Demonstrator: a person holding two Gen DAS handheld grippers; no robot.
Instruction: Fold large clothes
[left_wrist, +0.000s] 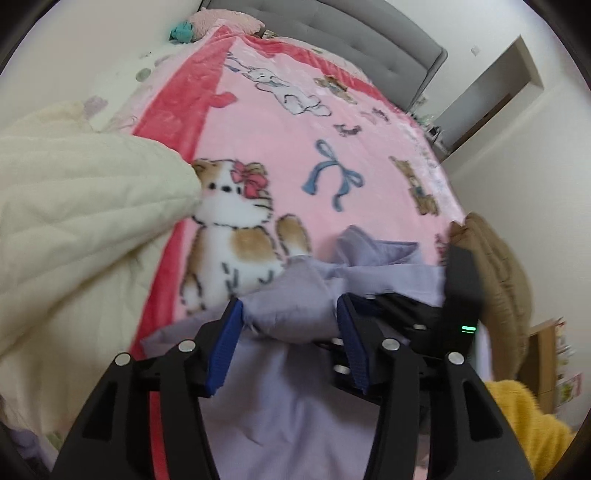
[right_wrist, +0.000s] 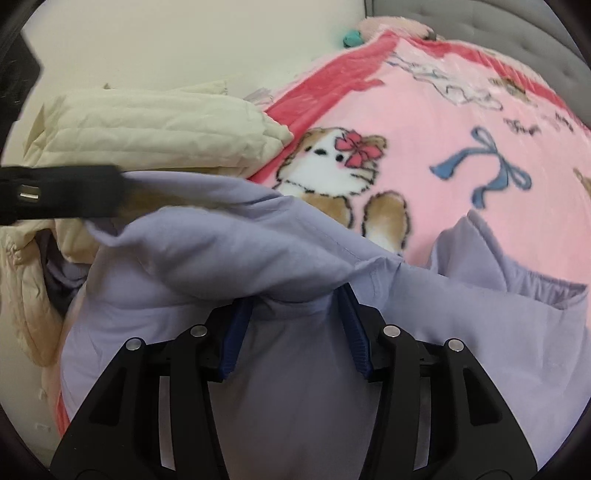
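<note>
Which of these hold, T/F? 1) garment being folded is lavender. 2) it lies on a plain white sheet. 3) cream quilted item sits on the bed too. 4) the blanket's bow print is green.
1) True: the lavender garment is bunched in front of the right gripper and the left gripper.
2) False: it lies on a pink cartoon blanket.
3) True: the cream quilted item lies beside the garment.
4) False: the bow print is blue.
</note>
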